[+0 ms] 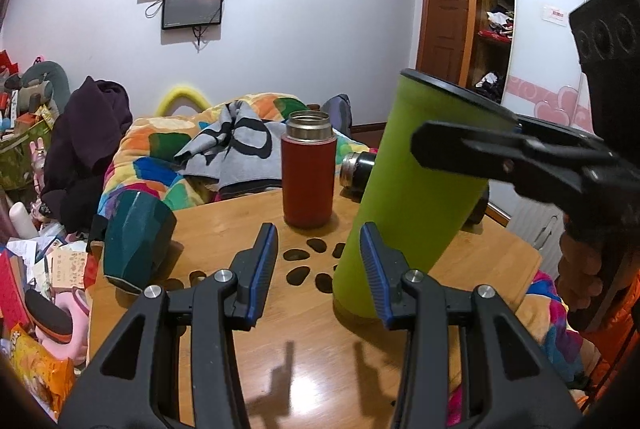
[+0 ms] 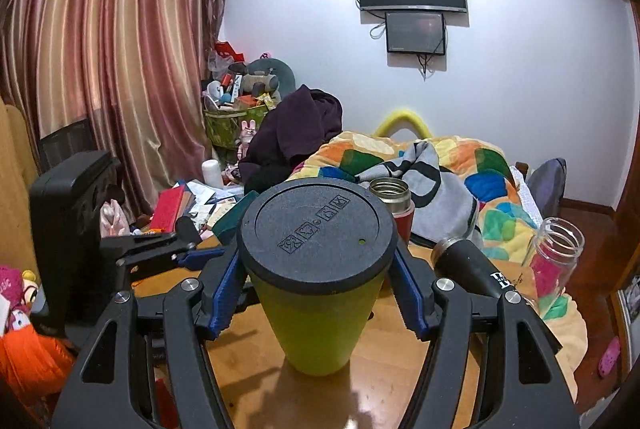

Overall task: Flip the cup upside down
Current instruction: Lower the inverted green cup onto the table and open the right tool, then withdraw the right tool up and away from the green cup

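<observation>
Left tool (image 1: 318, 269) sits nearest the lens, jaws spread with nothing between them, low over the wooden counter (image 1: 312, 361). Its right pad is just beside the base of the green cup (image 1: 416, 189); contact can't be confirmed. Right tool (image 2: 316, 289) is clamped on the green cup (image 2: 320, 317) just under its black lid (image 2: 316, 229), blue pads on both sides. Cup is tilted, lid end up, with its base at the counter surface. Red thermos (image 1: 308, 177) stands upright with no cap, behind the cup. Dark teal cup (image 1: 134, 237) is at the counter's left edge. Black flask (image 2: 470, 265) lies on its side; clear jar (image 2: 554, 261) beside it.
</observation>
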`<state>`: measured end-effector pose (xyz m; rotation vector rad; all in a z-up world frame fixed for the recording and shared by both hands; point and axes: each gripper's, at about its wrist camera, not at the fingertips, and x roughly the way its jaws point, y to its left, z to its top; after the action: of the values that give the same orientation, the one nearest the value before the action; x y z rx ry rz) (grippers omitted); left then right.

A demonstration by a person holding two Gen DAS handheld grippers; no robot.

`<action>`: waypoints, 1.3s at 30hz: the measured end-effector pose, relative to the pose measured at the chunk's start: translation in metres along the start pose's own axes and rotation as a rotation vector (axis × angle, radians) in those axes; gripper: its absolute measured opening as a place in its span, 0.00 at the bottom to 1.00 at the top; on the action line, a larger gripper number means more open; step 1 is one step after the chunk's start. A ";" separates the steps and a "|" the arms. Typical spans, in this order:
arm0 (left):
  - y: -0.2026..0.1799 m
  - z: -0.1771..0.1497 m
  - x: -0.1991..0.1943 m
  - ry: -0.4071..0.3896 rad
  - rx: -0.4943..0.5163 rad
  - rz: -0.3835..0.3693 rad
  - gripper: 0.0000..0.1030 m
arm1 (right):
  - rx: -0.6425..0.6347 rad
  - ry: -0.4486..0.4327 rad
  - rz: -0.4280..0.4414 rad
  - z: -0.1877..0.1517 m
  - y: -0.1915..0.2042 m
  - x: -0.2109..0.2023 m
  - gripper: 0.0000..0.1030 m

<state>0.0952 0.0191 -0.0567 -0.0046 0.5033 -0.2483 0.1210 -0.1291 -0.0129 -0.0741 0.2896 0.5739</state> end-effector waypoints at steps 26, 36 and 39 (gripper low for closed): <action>0.009 -0.004 -0.036 -0.062 -0.056 0.094 0.57 | 0.052 0.053 0.023 0.009 0.001 0.015 0.66; -0.010 0.012 -0.072 -0.170 -0.050 0.141 0.84 | 0.055 -0.031 -0.064 -0.003 -0.006 -0.044 0.83; -0.020 0.014 -0.086 -0.220 -0.050 0.187 0.98 | 0.061 -0.051 -0.104 -0.007 -0.007 -0.062 0.83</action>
<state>0.0244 0.0195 -0.0016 -0.0325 0.2882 -0.0504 0.0736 -0.1689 -0.0021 -0.0152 0.2516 0.4629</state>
